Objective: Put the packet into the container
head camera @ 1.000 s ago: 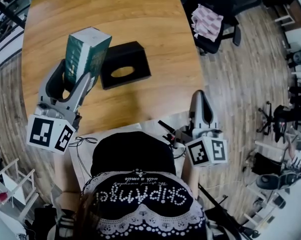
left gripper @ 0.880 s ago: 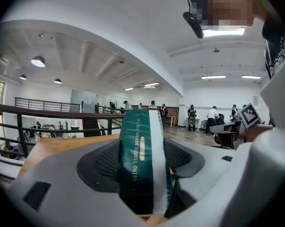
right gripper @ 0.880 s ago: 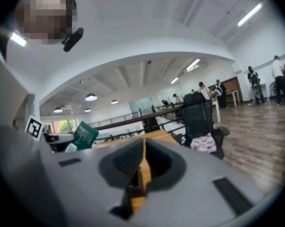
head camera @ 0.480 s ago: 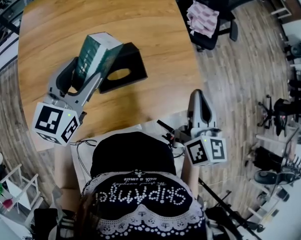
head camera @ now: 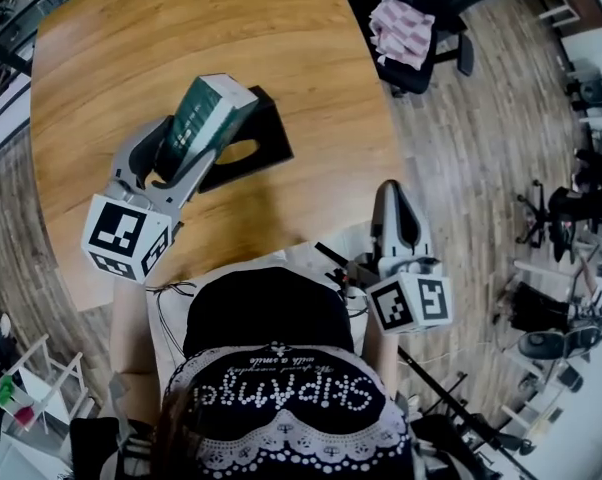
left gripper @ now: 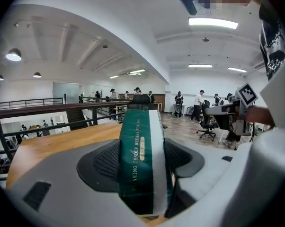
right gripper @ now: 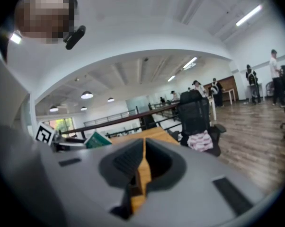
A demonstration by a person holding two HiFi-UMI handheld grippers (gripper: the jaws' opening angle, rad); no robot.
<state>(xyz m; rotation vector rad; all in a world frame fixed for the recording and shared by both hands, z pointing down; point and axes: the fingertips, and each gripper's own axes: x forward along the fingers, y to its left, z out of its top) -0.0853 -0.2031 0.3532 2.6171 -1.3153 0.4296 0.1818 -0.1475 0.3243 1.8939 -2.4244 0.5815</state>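
The packet (head camera: 207, 111) is a tall dark-green box with a white band, tilted toward the right. My left gripper (head camera: 195, 130) is shut on it and holds it just above the left end of the black container (head camera: 270, 128), whose oval top slot shows beside the packet. In the left gripper view the packet (left gripper: 138, 141) fills the gap between the two pads of my left gripper (left gripper: 143, 161). My right gripper (head camera: 395, 190) hangs at the table's near right corner, shut with nothing in it. In the right gripper view its jaws (right gripper: 143, 161) are pressed together.
The wooden table (head camera: 161, 28) stretches away behind the container. A black office chair with a pink-and-white cloth (head camera: 401, 28) stands right of the table on the wooden floor. My own torso fills the bottom of the head view.
My left gripper has carried the packet right and down toward the container and tilted it further. The right gripper has stayed where it was.
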